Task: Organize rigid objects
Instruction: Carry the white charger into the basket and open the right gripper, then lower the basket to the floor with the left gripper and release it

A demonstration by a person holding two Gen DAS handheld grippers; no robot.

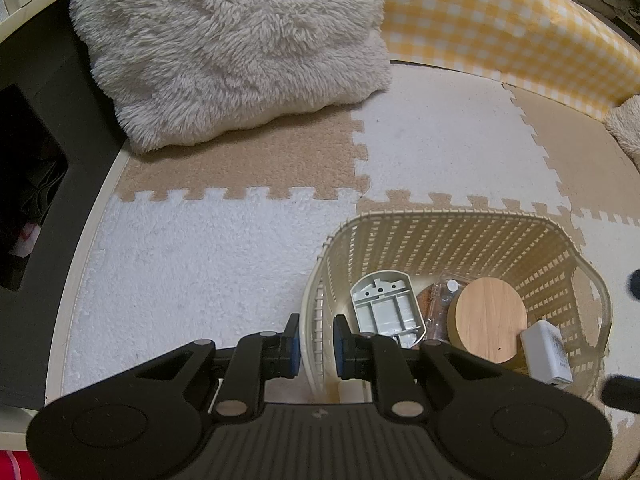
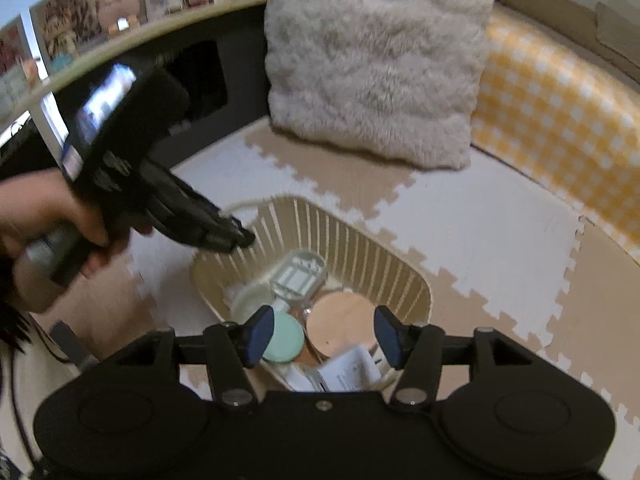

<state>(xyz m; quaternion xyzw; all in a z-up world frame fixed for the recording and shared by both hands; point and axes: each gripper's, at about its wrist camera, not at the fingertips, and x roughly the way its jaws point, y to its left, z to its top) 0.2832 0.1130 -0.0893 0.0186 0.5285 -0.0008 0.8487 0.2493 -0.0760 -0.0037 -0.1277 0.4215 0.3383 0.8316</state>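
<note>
Clamped on the near-left wall of the cream lattice basket [image 1: 460, 216], my left hand-held gripper [image 1: 316, 346] has one blue pad outside the rim and one inside, pressed against the slatted plastic. My right hand-held gripper [image 2: 322, 334] hangs over the same basket with its pads apart and nothing between them. Only its view shows a round mint-green lid [image 2: 286, 340] below its left pad, along with my left hand [image 2: 48, 216] wrapped round the other gripper's handle. My left view gives the clearer look at the contents ahead of the pads: a grey ribbed plastic plate [image 1: 386, 306], a smooth round wooden disc [image 1: 492, 318], a clear packet [image 1: 444, 292] tucked behind it, and a white boxy adapter [image 1: 546, 350] at the right wall. Beyond the basket lie beige and white interlocking foam mats [image 1: 240, 184], then a shaggy cream cushion [image 1: 236, 48] and a yellow gingham bolster [image 1: 512, 28].
</note>
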